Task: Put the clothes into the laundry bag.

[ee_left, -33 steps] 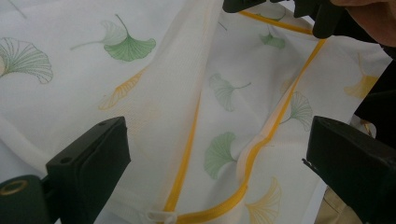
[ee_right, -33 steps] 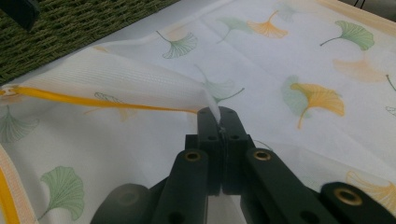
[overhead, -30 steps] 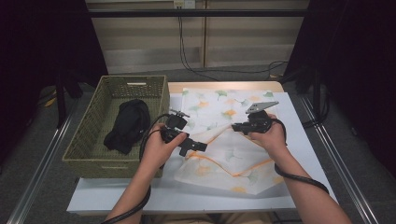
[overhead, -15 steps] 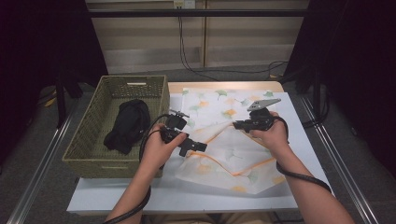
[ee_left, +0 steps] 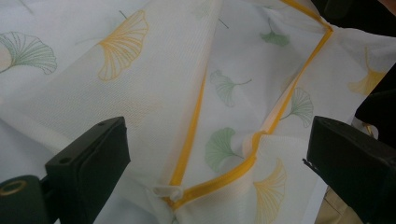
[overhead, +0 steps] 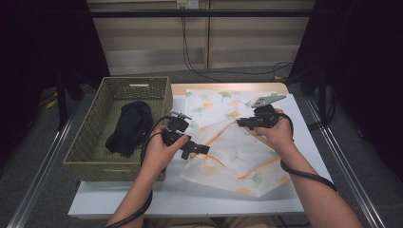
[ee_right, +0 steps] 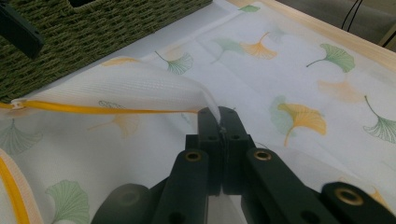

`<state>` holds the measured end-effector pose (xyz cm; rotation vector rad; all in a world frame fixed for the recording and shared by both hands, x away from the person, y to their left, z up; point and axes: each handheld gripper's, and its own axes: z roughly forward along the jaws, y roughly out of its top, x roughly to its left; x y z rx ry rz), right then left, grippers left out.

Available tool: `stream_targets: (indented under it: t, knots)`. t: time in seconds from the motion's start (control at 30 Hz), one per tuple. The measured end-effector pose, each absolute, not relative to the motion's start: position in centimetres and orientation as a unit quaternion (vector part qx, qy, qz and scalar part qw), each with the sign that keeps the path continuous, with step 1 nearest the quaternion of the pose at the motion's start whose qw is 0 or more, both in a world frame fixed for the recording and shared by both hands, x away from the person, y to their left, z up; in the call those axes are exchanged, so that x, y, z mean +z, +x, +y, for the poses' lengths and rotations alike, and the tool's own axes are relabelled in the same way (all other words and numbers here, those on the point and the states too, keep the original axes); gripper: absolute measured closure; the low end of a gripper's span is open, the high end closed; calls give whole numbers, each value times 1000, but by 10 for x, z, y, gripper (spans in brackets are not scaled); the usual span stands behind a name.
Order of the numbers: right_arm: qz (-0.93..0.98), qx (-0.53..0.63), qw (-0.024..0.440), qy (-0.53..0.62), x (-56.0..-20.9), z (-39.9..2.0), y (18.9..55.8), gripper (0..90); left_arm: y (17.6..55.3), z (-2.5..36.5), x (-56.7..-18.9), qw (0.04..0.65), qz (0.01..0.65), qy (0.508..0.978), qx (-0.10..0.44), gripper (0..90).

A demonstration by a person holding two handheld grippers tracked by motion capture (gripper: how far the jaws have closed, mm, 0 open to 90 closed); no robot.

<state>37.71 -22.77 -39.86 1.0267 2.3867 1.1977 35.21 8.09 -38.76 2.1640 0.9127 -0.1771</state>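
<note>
A white mesh bag (overhead: pixel 237 159) printed with ginkgo leaves lies on the table, its yellow zipper (ee_left: pixel 189 135) partly undone. My right gripper (overhead: pixel 240 122) is shut on the bag's upper fabric edge (ee_right: pixel 116 84) and holds it raised off the table; its jaws (ee_right: pixel 218 116) pinch a thin fold. My left gripper (overhead: pixel 199 149) stands open at the bag's left end. Between its jaws (ee_left: pixel 219 163) lie the zipper and its white pull (ee_left: pixel 166 191), with neither pad touching them.
A woven green basket (overhead: pixel 85 137) stands at the table's left with a black garment (overhead: pixel 130 126) inside; its wall (ee_right: pixel 93 28) is close behind the bag. Cables trail from both grippers. A bare white strip of table (overhead: pixel 190 199) runs along the near edge.
My right gripper has drifted slightly left with the pinched bag edge, shifting the lifted fold a little. The left gripper has stayed where it was.
</note>
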Motion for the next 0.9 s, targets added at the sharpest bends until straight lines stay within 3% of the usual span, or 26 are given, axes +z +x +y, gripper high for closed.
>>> stream_targets:
  t: [0.9]
  knots:
    - [817, 425, 134, 367, -396, -235, 378, 900, 355, 83, -375, 371, 333, 864, -67, 48]
